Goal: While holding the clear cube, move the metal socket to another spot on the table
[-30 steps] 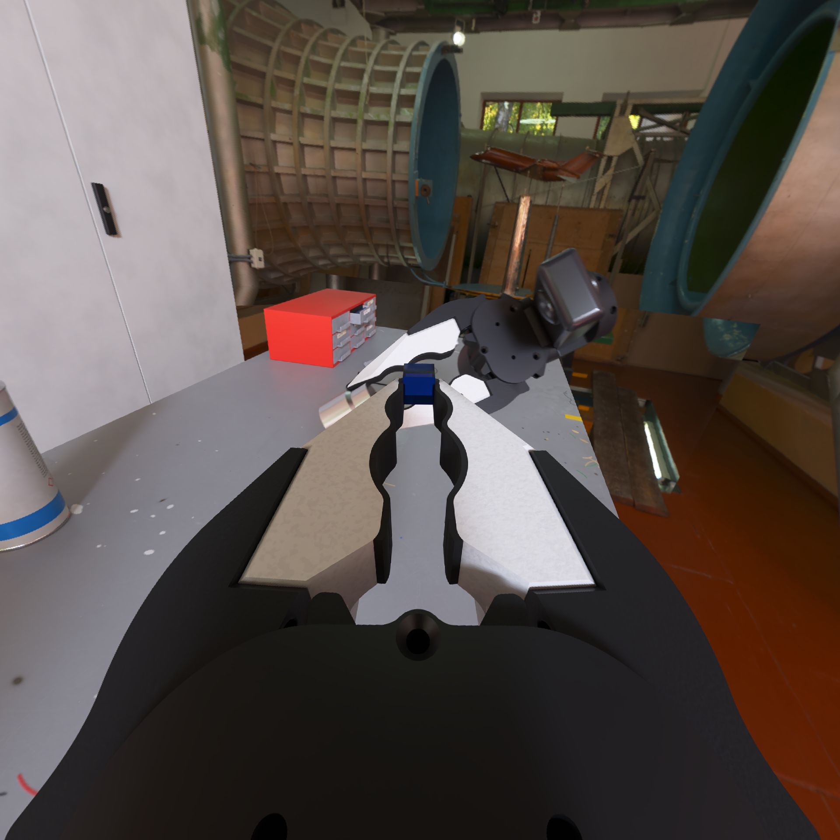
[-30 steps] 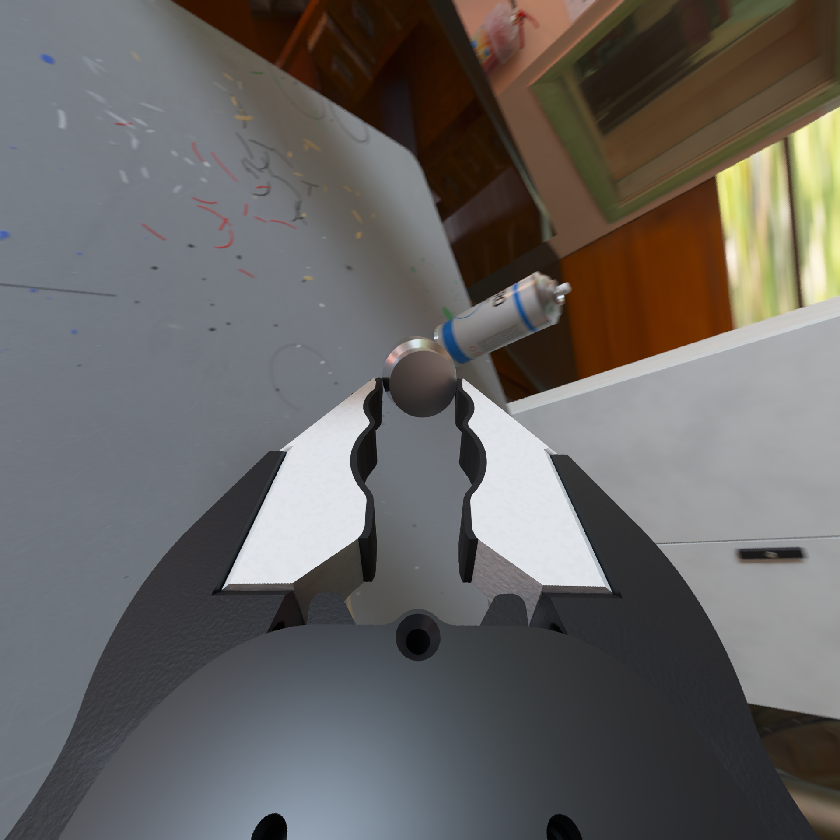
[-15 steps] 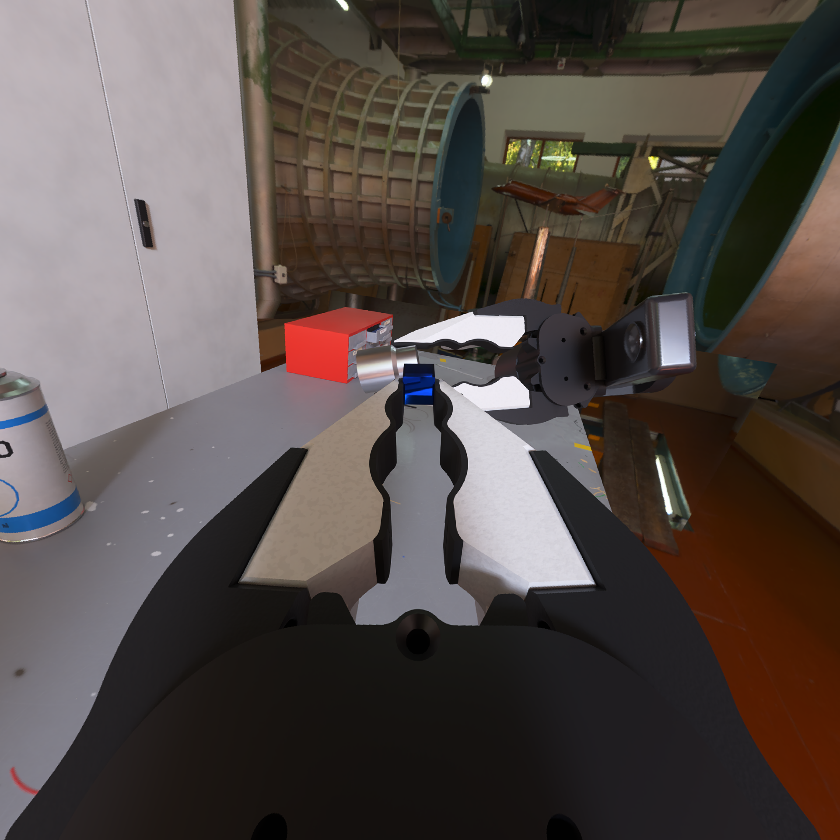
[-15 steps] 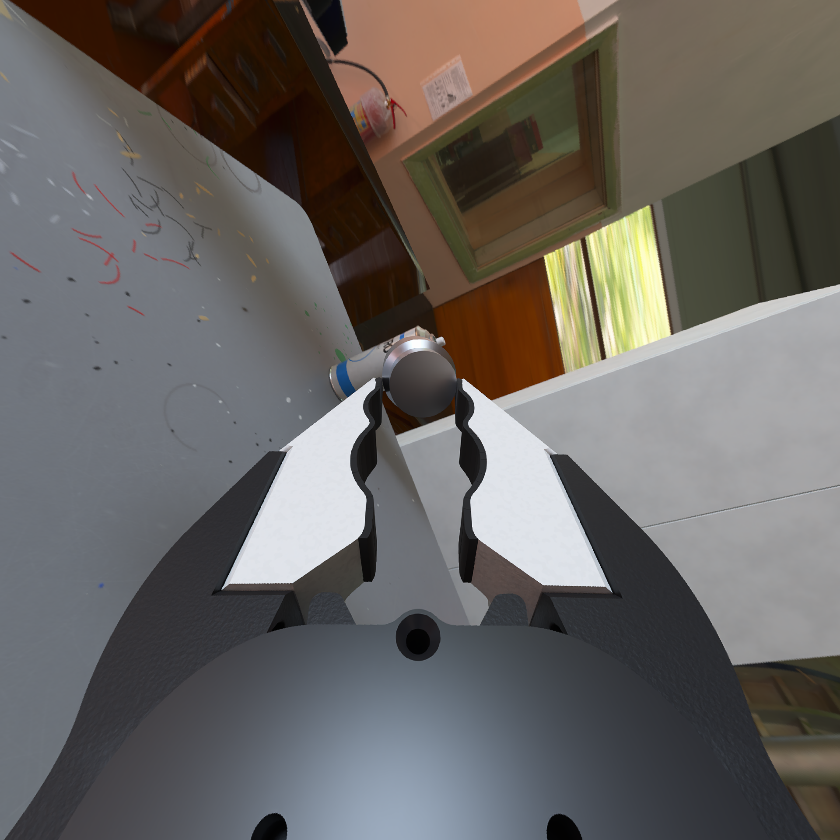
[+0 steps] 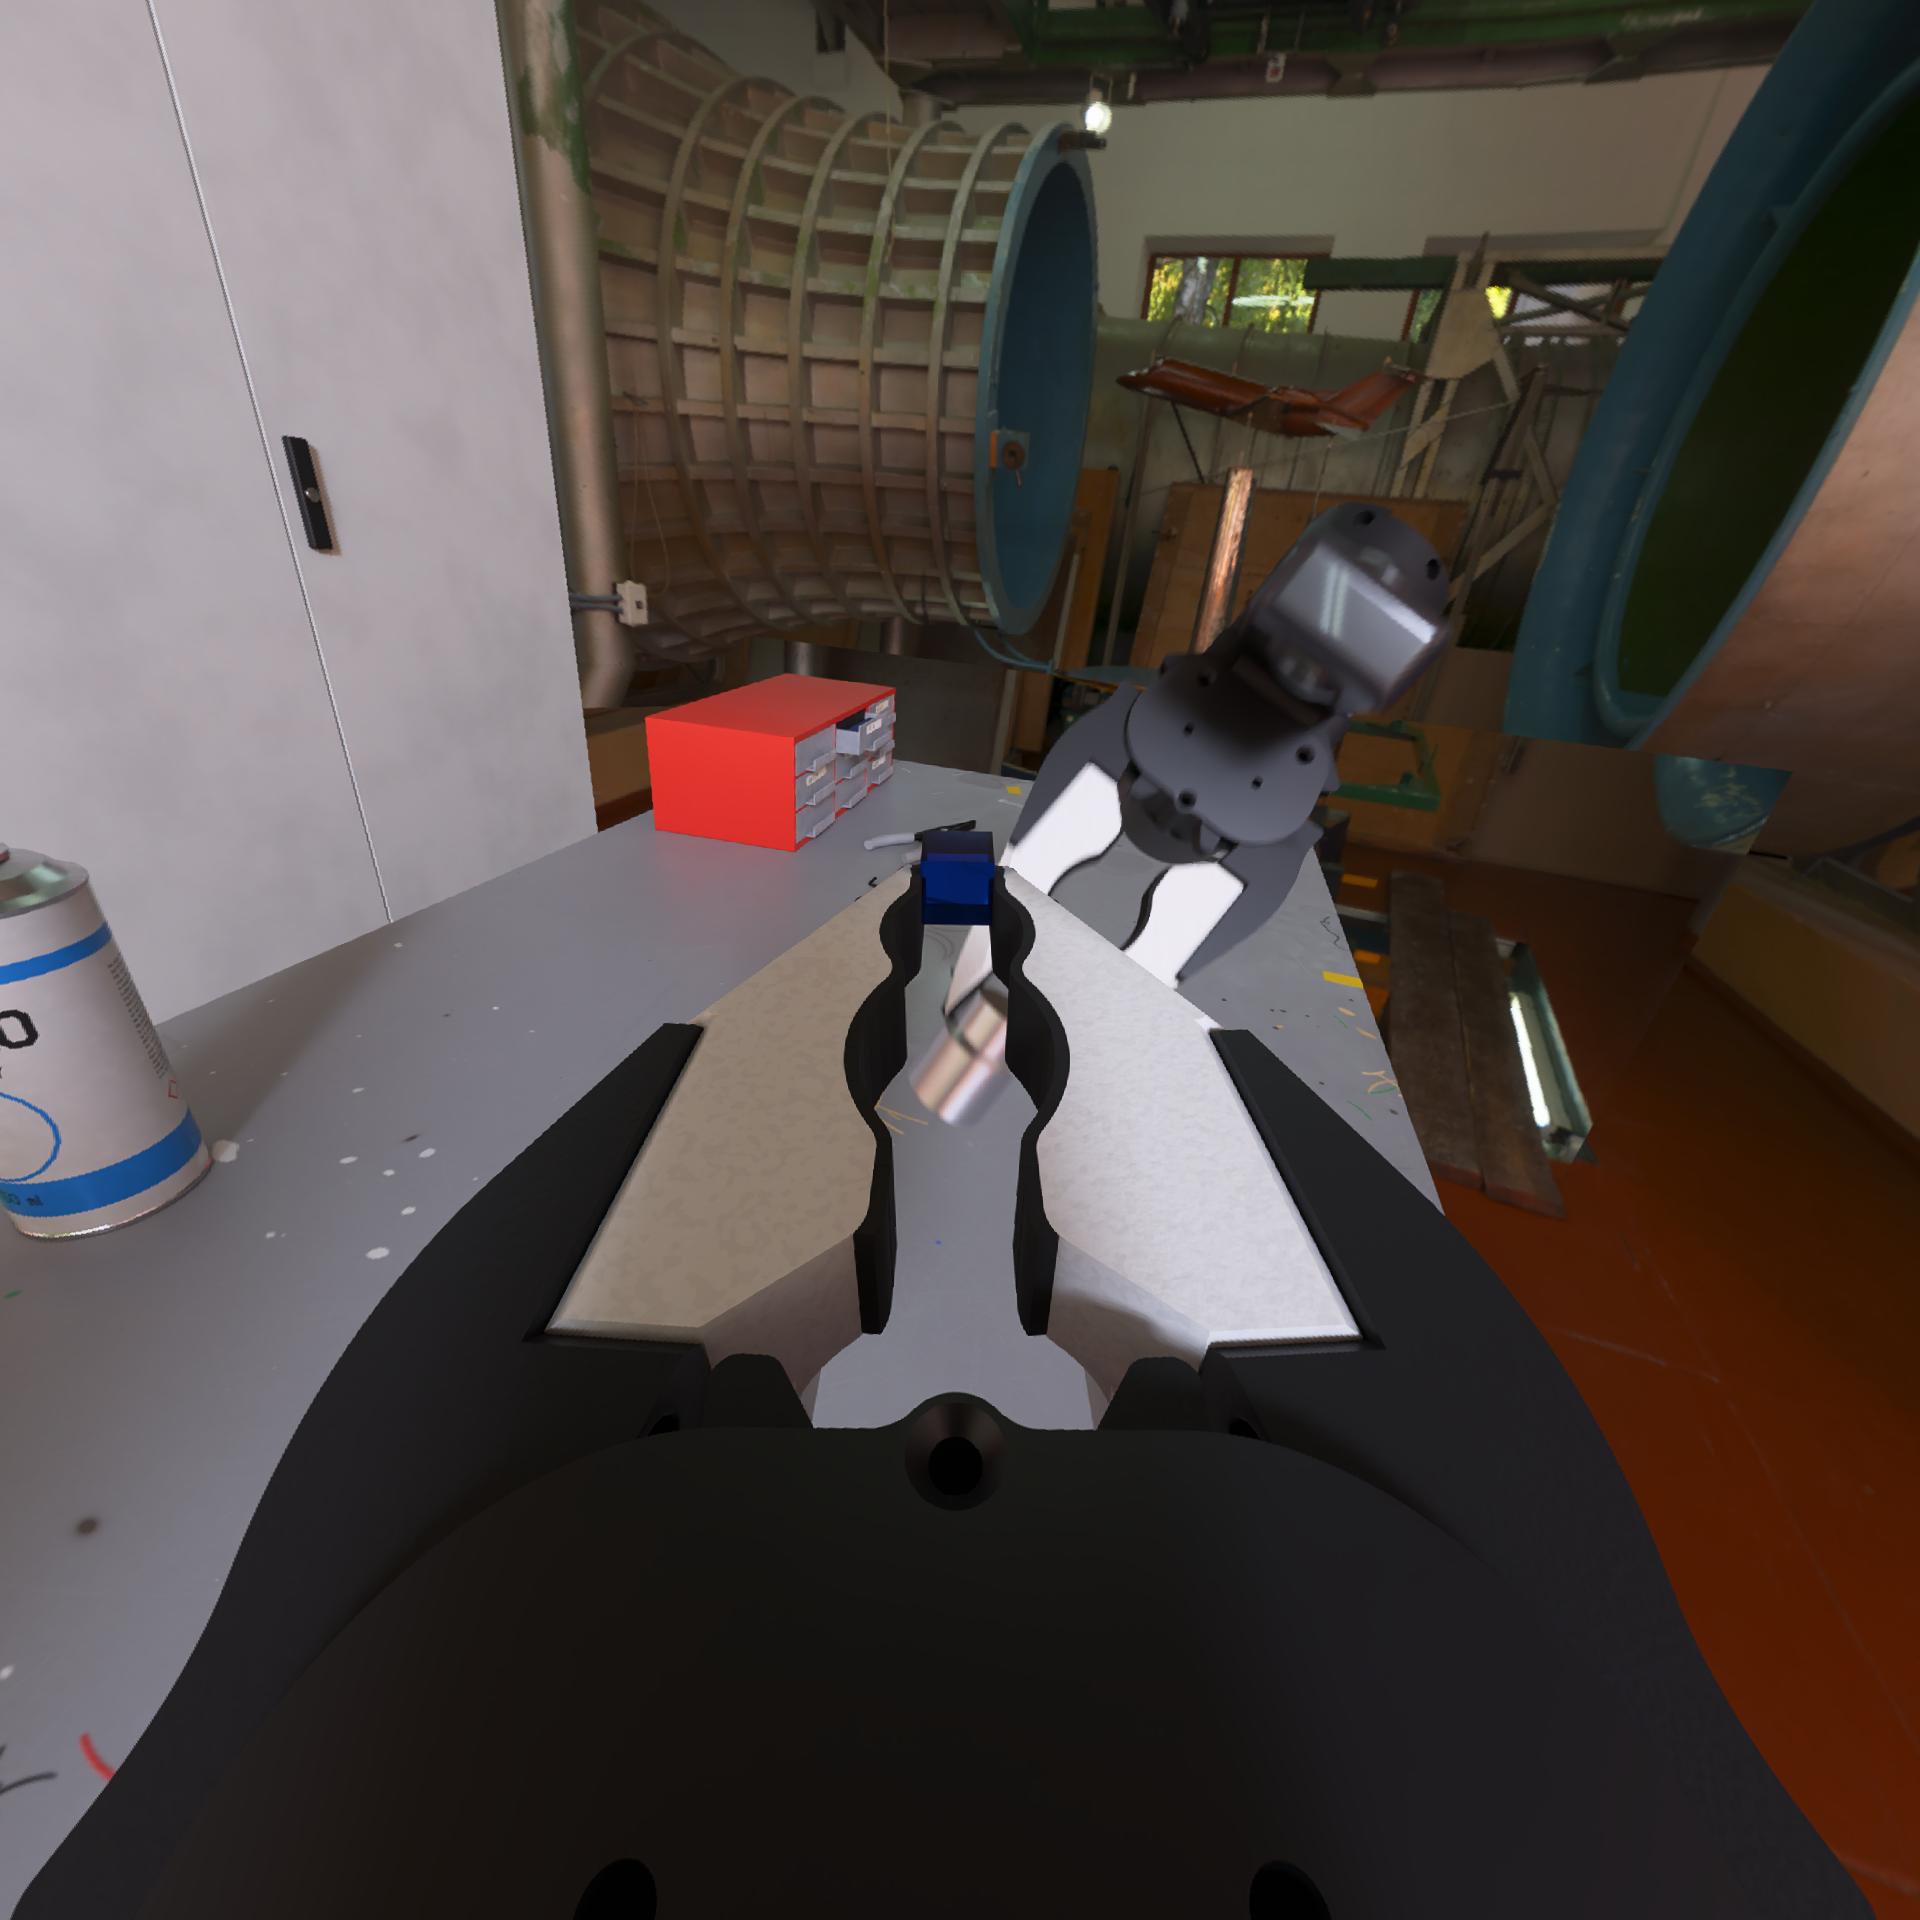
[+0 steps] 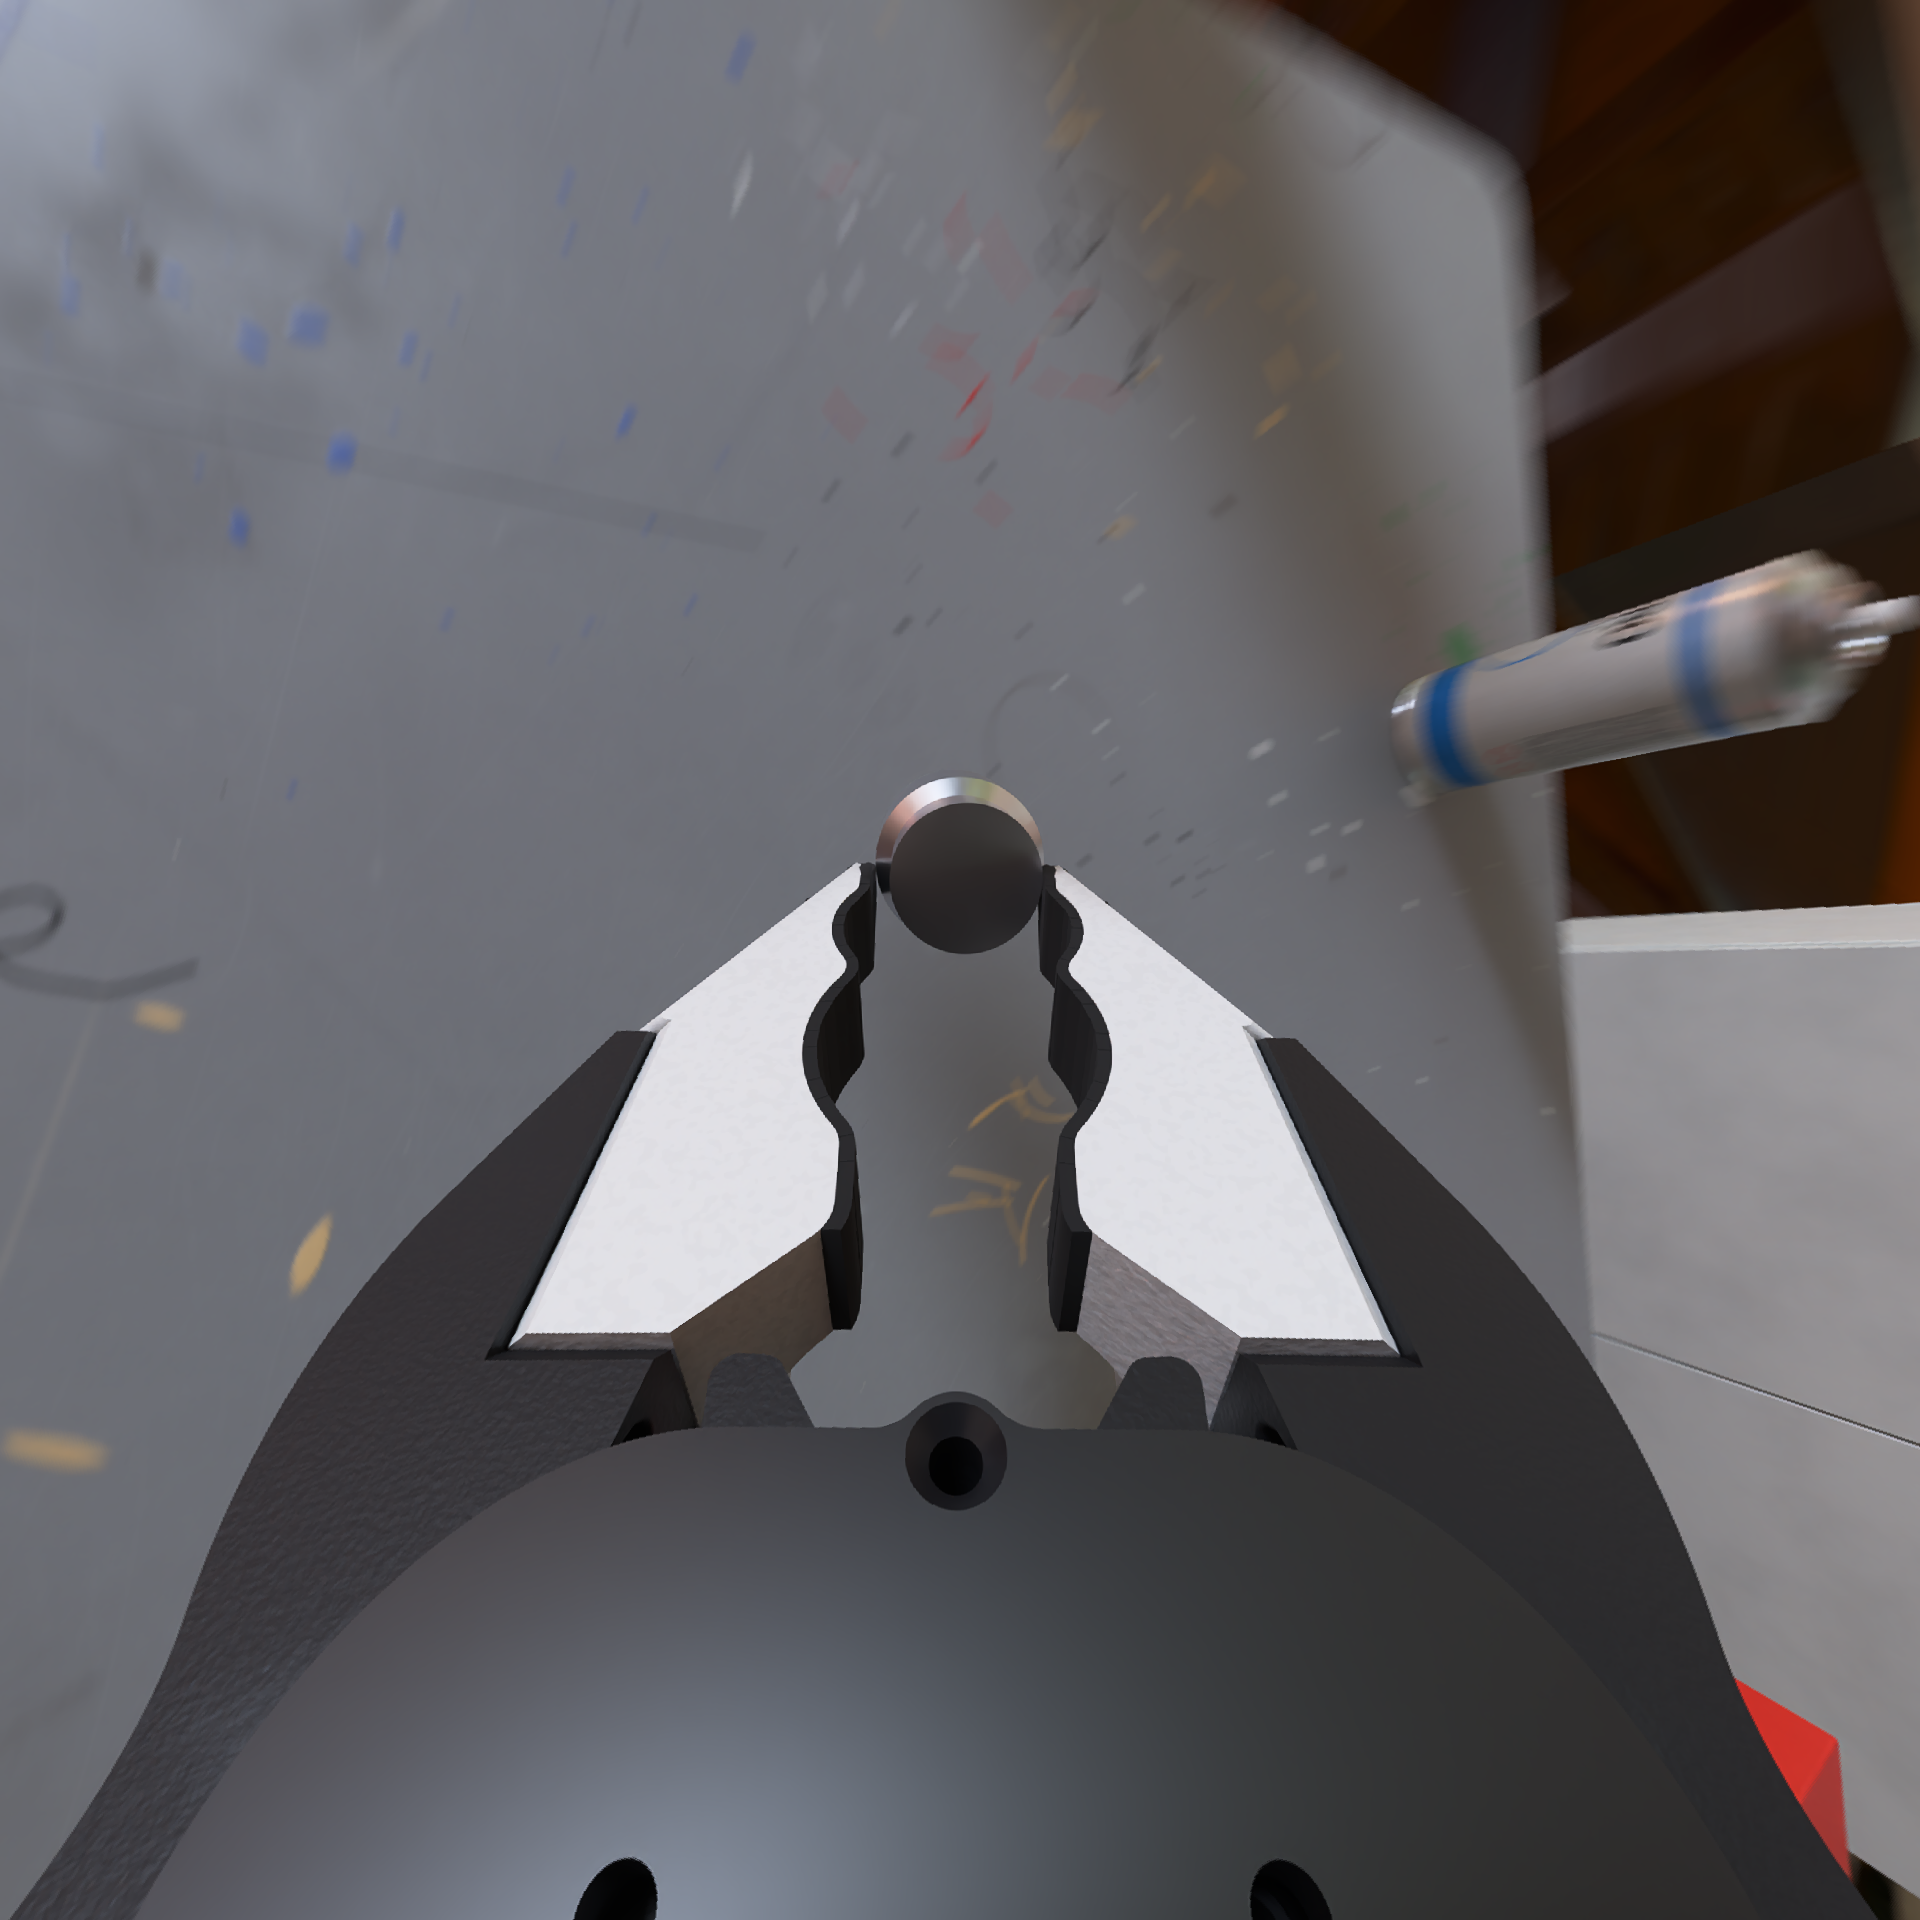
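Workshop clutter, ribbed wooden tunnel forms and blue-rimmed drums, fills the top of my left wrist view, and below it the grey paint-flecked table (image 5: pixel 447 1049) runs from lower left to the centre. A white spray can with blue bands (image 5: pixel 78 1049) stands at the left edge and a red drawer cabinet (image 5: pixel 764 758) sits above centre. My right gripper (image 5: pixel 1081 997) comes down from the upper right of that view, jaws clamped across the metal socket (image 5: pixel 966 1060), which hangs just above the table, its long axis slanting toward the lower left of the frame. In my right wrist view the socket (image 6: pixel 961 873) sits at my fingertips in the centre, its flat round end facing the camera, the tabletop (image 6: pixel 520 623) blurred behind it. My left gripper (image 5: pixel 956 883) is closed on the clear cube (image 5: pixel 956 878), dark blue at frame centre. I judge the socket needs only lowering onto the bare table beneath it, clear of the cube.
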Tool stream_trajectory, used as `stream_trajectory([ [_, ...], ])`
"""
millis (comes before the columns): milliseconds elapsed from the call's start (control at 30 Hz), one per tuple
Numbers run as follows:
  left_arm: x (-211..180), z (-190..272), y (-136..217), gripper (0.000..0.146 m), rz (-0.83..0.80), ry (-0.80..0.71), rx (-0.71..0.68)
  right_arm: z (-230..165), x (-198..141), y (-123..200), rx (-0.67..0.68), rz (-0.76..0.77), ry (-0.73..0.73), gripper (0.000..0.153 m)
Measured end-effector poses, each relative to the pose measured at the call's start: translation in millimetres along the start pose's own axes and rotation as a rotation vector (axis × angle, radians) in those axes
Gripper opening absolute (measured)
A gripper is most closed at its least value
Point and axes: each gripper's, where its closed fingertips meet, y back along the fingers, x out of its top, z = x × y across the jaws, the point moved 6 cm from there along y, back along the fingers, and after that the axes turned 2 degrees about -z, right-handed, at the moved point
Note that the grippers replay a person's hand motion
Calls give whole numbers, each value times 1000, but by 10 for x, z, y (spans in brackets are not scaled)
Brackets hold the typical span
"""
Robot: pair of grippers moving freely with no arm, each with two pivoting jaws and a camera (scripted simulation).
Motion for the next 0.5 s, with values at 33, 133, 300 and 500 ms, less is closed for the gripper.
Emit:
stream_trajectory([
  [33, -7, 2, -4, 11, -3, -2, -1, -68, -64, -92, 51, -65, 26, 31],
  [133, -25, 11, -9, 11, -18, -17, -2, -235, -149, -323, 210, -143, 59, 27],
  [300, -35, -8, 6, 11, -22, -21, 1, -356, -269, -628, 321, -212, 95, 28],
  [500, -66, -46, 20, 12, -29, -18, 3, -431, -391, -802, 406, -275, 126, 28],
])
